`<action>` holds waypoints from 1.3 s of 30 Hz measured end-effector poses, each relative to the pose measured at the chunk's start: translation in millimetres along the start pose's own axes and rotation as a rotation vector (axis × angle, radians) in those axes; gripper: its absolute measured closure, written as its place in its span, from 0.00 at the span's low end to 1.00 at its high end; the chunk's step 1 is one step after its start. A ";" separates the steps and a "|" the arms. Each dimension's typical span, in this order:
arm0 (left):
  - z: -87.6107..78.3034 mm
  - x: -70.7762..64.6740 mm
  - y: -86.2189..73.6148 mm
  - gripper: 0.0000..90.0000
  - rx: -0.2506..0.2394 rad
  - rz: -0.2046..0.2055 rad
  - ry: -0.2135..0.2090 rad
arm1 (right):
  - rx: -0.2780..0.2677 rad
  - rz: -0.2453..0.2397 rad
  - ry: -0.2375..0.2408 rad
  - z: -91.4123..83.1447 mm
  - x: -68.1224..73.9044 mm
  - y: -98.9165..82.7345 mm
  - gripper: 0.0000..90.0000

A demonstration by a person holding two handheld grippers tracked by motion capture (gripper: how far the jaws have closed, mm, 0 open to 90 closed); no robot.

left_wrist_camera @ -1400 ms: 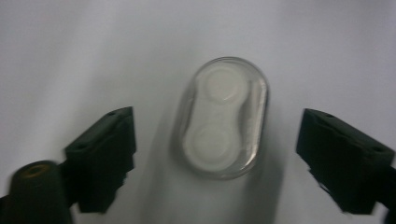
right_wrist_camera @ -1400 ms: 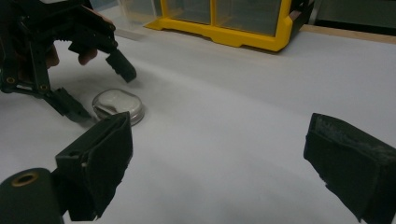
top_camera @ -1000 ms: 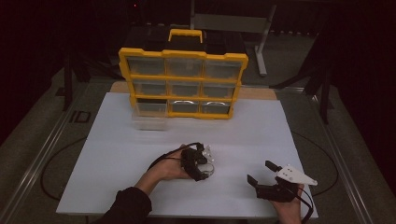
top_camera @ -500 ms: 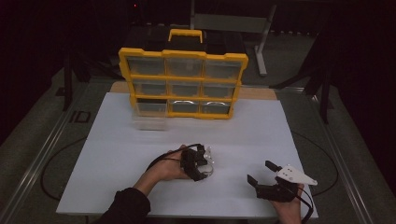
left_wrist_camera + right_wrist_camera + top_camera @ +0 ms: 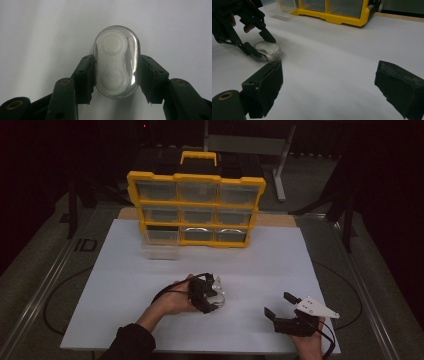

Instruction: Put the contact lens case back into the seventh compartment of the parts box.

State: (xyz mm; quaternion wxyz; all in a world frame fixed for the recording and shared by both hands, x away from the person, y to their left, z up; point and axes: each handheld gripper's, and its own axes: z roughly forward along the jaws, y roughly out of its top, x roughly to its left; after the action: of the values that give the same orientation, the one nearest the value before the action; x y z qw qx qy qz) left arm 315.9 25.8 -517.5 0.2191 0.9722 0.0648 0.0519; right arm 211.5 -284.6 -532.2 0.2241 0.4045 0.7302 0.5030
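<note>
On the white worktop (image 5: 125, 270), a little toward six o'clock of its middle, the left tool (image 5: 115, 72) is pinching a clear oval case (image 5: 116, 61) by its long sides, its jaws having just closed onto it, with a white twin-cup holder visible inside. Toward four o'clock of that case, near the front edge, the right tool (image 5: 329, 87) rests with its jaws spread wide and nothing between them. At twelve o'clock, at the far edge, stands a yellow drawer organiser (image 5: 196, 210), a clear drawer (image 5: 159, 251) lying before its left column.

My high view is dim, its far background nearly black; the white surface (image 5: 310, 270) looks evenly lit, both gripper views perhaps slightly soft.
</note>
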 end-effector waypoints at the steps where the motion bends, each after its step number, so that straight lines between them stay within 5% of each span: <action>1: -1.4 0.3 -1.5 0.55 -0.002 -0.006 0.004 | 0.000 0.000 0.000 0.0 0.0 0.0 0.09; 39: -50.8 17.8 -29.3 0.55 -0.061 -0.074 0.087 | 0.005 -0.001 0.010 1.6 0.7 -0.5 0.09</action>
State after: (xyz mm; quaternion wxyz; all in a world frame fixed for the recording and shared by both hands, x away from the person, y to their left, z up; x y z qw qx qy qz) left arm 323.9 76.0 -483.3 0.2472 0.9588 0.1083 0.0882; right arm 212.1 -283.2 -533.2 0.2198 0.4022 0.7329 0.5028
